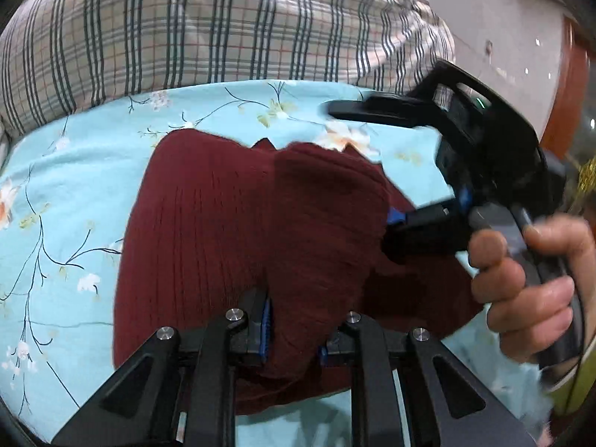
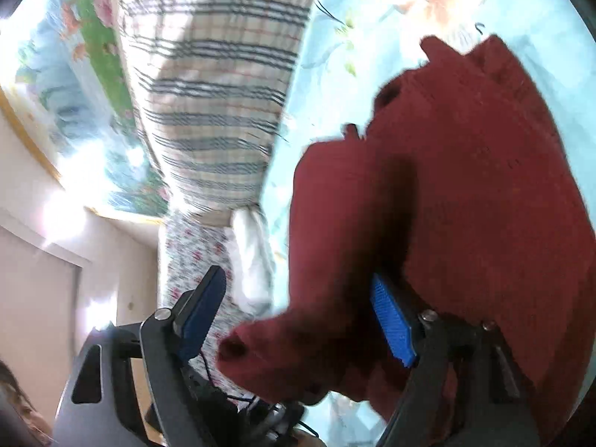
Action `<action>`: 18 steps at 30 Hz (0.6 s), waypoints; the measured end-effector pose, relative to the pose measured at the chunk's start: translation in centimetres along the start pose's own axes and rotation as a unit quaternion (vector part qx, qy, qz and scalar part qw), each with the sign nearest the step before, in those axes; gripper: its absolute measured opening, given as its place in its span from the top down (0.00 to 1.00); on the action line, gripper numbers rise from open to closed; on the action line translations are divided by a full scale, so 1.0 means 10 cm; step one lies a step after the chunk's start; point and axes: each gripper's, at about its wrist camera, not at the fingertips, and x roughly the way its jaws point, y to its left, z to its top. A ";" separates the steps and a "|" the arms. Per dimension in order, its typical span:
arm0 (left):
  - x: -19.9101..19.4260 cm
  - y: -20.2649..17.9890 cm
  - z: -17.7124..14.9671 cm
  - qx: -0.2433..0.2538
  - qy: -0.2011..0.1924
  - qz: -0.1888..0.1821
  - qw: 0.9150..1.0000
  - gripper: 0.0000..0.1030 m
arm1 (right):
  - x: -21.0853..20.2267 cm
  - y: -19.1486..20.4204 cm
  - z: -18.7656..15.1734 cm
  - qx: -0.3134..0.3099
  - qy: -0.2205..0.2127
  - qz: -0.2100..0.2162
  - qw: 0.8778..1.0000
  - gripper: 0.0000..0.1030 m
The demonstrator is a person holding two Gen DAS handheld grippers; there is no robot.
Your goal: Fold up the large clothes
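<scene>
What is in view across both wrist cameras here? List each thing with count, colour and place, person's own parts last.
sweater: one, dark red knit, lying partly folded on the bedsheet, one fold pinched in the left gripper.
bedsheet: one, light blue with floral print, under the sweater.
plaid quilt: one, beige with dark and red checks, bunched along the far edge of the bedsheet.
floral cloth: one, white with small red flowers, below the plaid quilt in the right wrist view.
left gripper: one, black with blue pads, shut on the sweater.
right gripper: one, black with blue pads, open, sweater fabric between its fingers.
hand: one, on the right gripper's handle.
</scene>
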 end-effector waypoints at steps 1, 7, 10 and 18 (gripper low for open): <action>-0.01 -0.04 -0.03 0.011 -0.005 0.008 1.000 0.83 | 0.06 0.01 0.01 -0.008 0.011 -0.020 1.000 0.26; -0.04 -0.12 -0.03 0.041 -0.016 0.029 0.999 0.83 | 0.33 0.18 0.09 -0.067 0.039 -0.114 0.990 0.53; -0.09 -0.14 0.04 0.034 -0.020 0.028 0.999 0.83 | 0.37 0.15 0.15 -0.069 0.050 -0.129 0.988 0.82; -0.19 -0.76 0.36 0.073 -0.067 -0.019 0.995 0.83 | -0.30 0.73 0.28 -0.184 -0.029 -0.101 0.977 0.88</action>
